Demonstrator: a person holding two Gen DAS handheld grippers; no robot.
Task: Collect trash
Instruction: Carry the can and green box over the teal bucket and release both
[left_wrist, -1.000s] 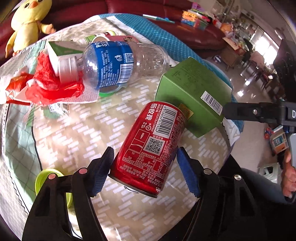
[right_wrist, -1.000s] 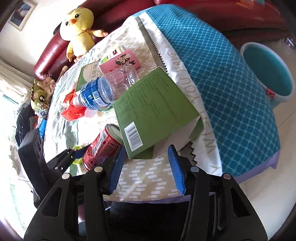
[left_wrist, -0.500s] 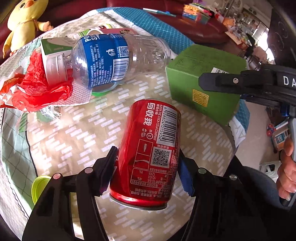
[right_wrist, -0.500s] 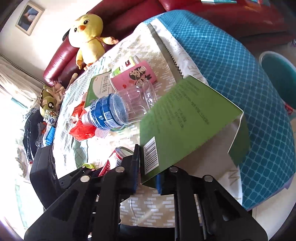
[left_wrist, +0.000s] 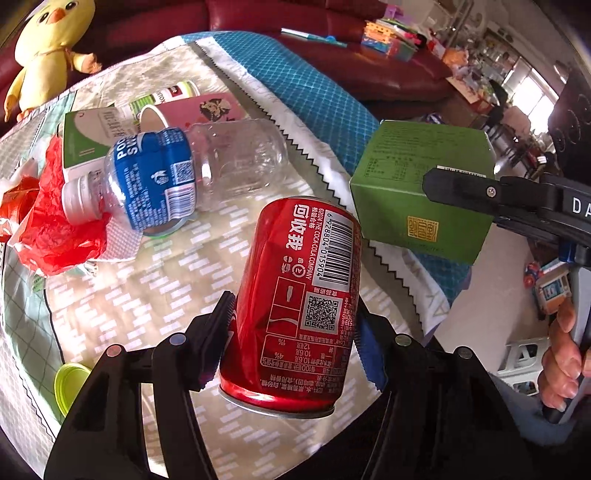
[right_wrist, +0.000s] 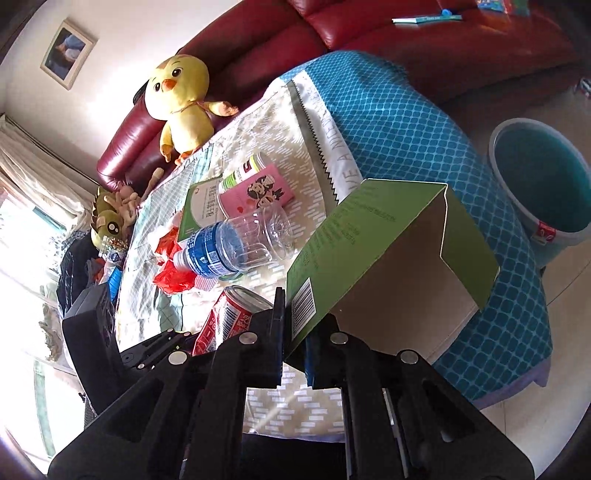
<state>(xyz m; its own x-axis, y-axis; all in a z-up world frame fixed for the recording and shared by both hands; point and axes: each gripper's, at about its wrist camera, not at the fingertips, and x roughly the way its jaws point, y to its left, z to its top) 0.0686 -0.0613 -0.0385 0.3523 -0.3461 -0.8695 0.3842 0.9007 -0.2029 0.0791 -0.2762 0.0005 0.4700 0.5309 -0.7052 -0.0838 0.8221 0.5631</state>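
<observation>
Dented red can (left_wrist: 299, 306) clamped mid-body in left tool (left_wrist: 295, 332) (light, crushable); green carton (right_wrist: 373, 251) wall pinched by right tool (right_wrist: 295, 339).

A table (right_wrist: 388, 122) under a patterned cloth fills the frame's middle. On it, toward the upper left, lie a clear bottle (left_wrist: 177, 177), red plastic (left_wrist: 62, 236), a green-white box (left_wrist: 88, 136), a pink pack (right_wrist: 258, 192) and a small can (right_wrist: 242, 171); a yellow-green lid (left_wrist: 68, 384) sits lower left.
</observation>
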